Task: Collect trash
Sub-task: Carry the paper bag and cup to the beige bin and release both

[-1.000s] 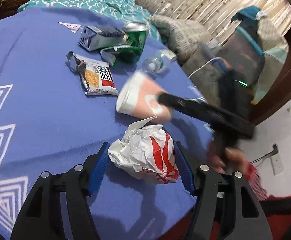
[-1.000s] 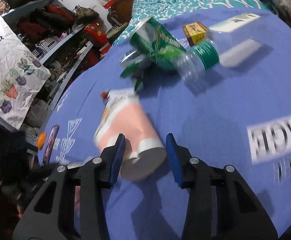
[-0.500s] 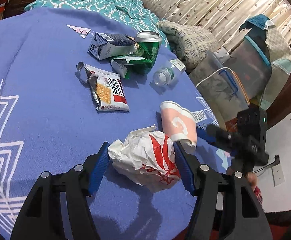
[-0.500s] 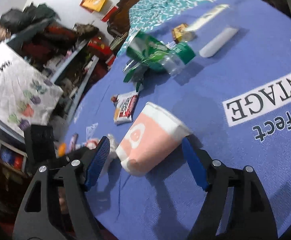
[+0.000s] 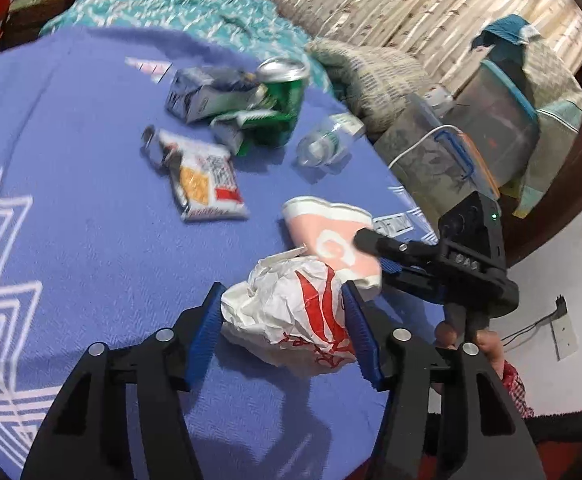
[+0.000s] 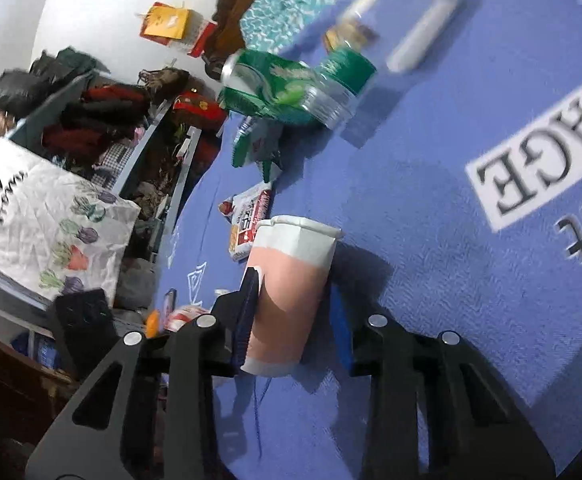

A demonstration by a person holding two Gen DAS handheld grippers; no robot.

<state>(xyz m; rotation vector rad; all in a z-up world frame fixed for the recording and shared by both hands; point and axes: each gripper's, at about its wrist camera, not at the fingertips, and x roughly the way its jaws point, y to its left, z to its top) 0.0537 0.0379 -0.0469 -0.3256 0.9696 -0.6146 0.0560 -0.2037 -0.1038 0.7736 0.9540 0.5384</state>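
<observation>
My left gripper [image 5: 283,328] is shut on a crumpled white and red paper wrapper [image 5: 291,316], held just above the blue cloth [image 5: 91,240]. My right gripper [image 6: 293,312] is shut on a pink and white paper cup [image 6: 291,280], which lies on its side; the cup also shows in the left wrist view [image 5: 331,236] with the right gripper [image 5: 375,252] on it, right behind the wrapper. Farther back lie a cracker packet [image 5: 205,180], a green can [image 5: 283,96], a small carton [image 5: 203,94] and a clear plastic bottle [image 5: 323,144].
The cloth's edge drops off at the right, where plastic storage boxes [image 5: 491,136] and a pillow [image 5: 371,76] stand. In the right wrist view a cluttered shelf [image 6: 103,120] and a white printed bag [image 6: 43,220] are beyond the far edge. A white tube [image 6: 427,36] lies on the cloth.
The right gripper closed from open onto the pink cup and brought it close behind the wrapper. The left gripper kept its hold on the wrapper.
</observation>
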